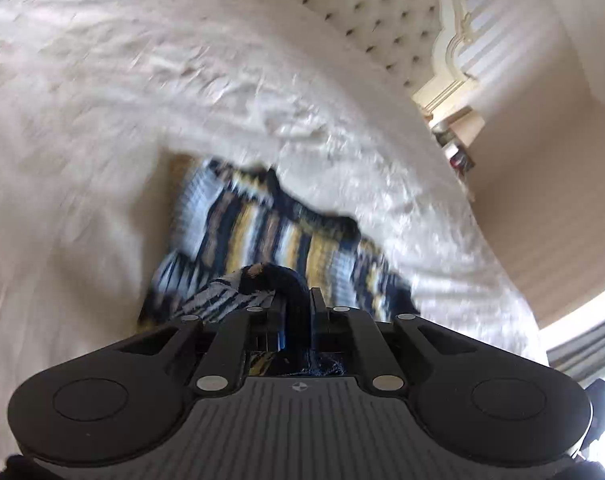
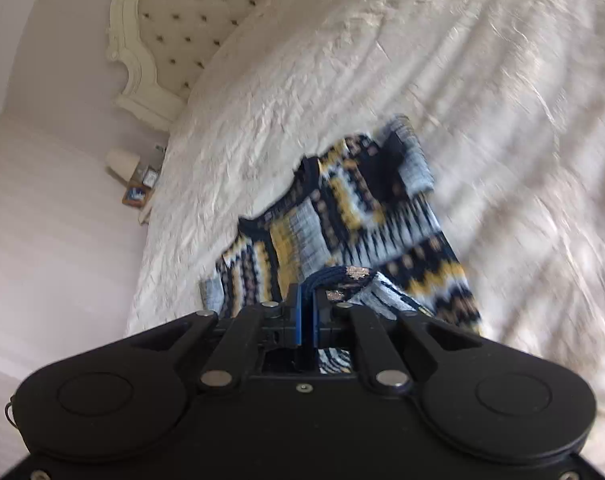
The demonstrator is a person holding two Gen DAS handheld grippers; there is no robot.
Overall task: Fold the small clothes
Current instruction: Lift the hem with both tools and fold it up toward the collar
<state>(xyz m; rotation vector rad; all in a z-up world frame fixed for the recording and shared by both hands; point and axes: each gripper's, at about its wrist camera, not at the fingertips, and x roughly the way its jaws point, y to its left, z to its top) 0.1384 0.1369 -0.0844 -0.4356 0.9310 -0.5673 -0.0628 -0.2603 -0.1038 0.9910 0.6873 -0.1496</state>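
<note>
A small knitted sweater (image 1: pixel 262 232) with navy, yellow, white and light blue patterns lies on the white bedspread (image 1: pixel 142 100). My left gripper (image 1: pixel 296 300) is shut on its dark navy hem, lifted off the bed. The sweater also shows in the right wrist view (image 2: pixel 362 208), where my right gripper (image 2: pixel 307 300) is shut on another part of the navy hem. Both views are motion-blurred. The rest of the sweater hangs down onto the bed in front of both grippers.
A cream tufted headboard (image 1: pixel 362 12) stands at the bed's far end, also in the right wrist view (image 2: pixel 194 20). A bedside table with a lamp (image 2: pixel 122 164) stands beside the bed. Striped wallpaper wall (image 1: pixel 542 160) borders the bed.
</note>
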